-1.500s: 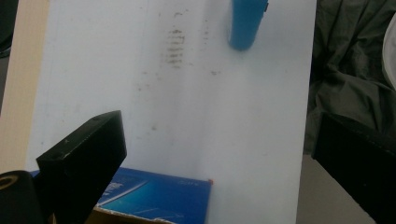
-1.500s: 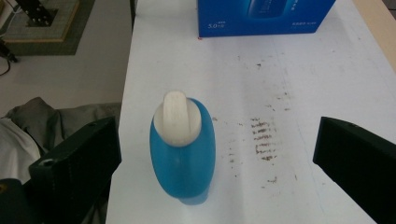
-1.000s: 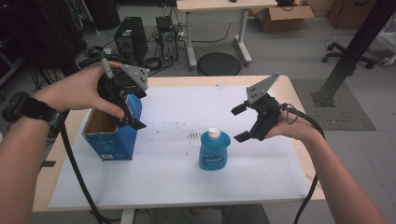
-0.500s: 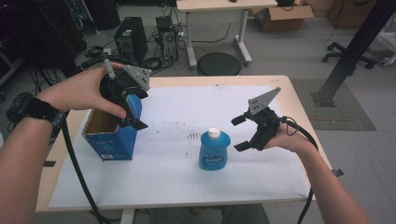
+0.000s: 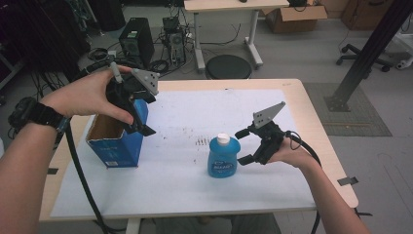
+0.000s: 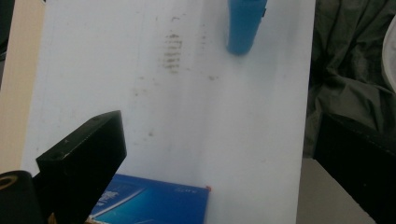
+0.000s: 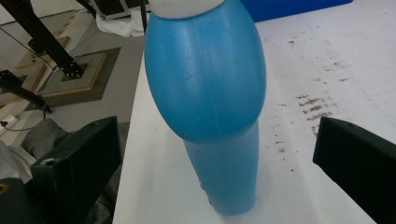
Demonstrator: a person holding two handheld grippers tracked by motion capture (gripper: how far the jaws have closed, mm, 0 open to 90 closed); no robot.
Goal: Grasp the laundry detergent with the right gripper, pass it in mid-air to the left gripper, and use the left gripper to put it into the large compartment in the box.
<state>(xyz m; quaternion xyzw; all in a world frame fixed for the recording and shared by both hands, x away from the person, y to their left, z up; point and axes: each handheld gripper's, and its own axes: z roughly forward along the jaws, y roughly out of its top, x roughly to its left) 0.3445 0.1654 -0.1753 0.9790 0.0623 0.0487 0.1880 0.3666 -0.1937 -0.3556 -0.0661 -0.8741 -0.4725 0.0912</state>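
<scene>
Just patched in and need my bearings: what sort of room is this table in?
Most likely a lab or workshop. A computer tower stands on the grey floor amid loose cables, a cardboard box sits under a far desk, and an office chair is off to the right.

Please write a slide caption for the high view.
Open right tongs approach a blue bottle; left tongs hover over an open blue box.
</scene>
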